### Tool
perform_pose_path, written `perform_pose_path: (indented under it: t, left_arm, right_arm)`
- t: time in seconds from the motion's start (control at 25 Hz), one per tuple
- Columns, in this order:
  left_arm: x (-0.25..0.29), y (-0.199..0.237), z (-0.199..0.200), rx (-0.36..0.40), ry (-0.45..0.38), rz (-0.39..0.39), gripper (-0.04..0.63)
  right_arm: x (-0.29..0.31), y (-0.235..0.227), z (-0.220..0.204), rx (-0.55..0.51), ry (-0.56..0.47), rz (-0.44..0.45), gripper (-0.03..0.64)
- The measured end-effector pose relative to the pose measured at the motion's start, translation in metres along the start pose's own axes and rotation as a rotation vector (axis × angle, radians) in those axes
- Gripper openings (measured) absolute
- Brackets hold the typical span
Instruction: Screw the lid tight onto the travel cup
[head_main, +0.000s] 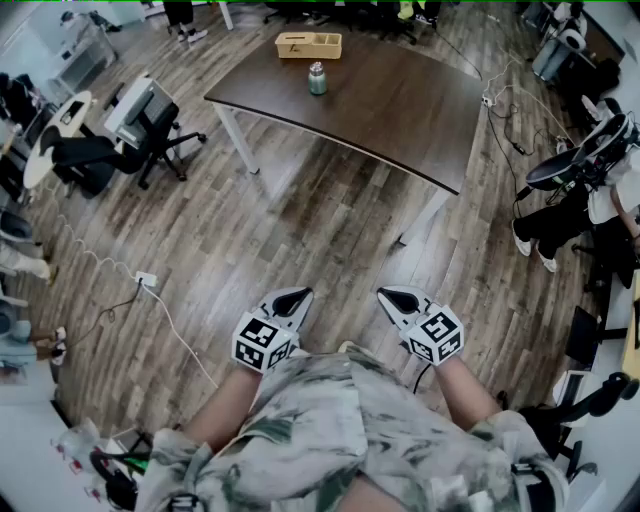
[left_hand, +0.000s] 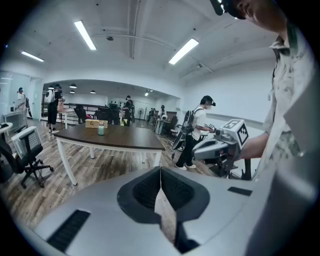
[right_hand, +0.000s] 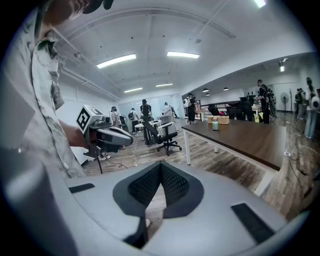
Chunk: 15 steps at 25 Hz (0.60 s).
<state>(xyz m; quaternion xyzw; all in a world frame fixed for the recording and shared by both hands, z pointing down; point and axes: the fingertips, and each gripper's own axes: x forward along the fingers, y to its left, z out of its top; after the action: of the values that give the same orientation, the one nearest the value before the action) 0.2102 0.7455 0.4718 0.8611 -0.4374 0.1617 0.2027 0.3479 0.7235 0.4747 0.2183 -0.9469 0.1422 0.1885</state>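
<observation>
Holding left tongs (head_main: 290, 300) and right tongs (head_main: 398, 298) side by side, low, close to body, angled down twd wood floor (head_main: 300, 210); both clamped fully closed, nothing between pads. Travel cup (head_main: 317, 78) far ahead of both, a bit more on left tongs' line, upright on dark table (head_main: 400, 110), just in front of tan box (head_main: 308, 44). Apparently w/ lid (head_main: 317, 66) on top, but too small to tell whether threaded or just resting. Screwing not begun by the look of it; approach needed first. Risks, as judged: could trip or snag on white cable (head_main: 175, 325) and power strip (head_main: 146, 280) on floor off to left of left tongs, if drifting that way. Could knock cup over or shove it into box if arriving w/ jaws closed, so need opening before reach. Could spin whole cup instead of lid if gripping w/ one pair only; prob. slippery under pads. Could cross-thread if turning lid while tilted: tight to the feel, yet leaky. Could also clip table edge or leg if coming in low.
</observation>
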Motion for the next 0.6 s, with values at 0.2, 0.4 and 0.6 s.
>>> perform_pose_path:
  t: [0.2,0.4,0.6]
  left_arm:
    - [0.008,-0.007,0.014,0.059,-0.003,-0.009,0.025]
    - [0.009,-0.006,0.016,0.051,-0.012,0.008,0.025]
    - [0.005,-0.006,0.016,0.036,-0.019,0.021,0.025]
  right_arm:
    - [-0.005,-0.021,0.009,-0.026,-0.014,-0.02,0.021]
    - [-0.009,-0.032,0.01,-0.037,-0.019,-0.026,0.021]
    - [-0.01,-0.029,0.009,-0.032,-0.029,-0.008,0.021]
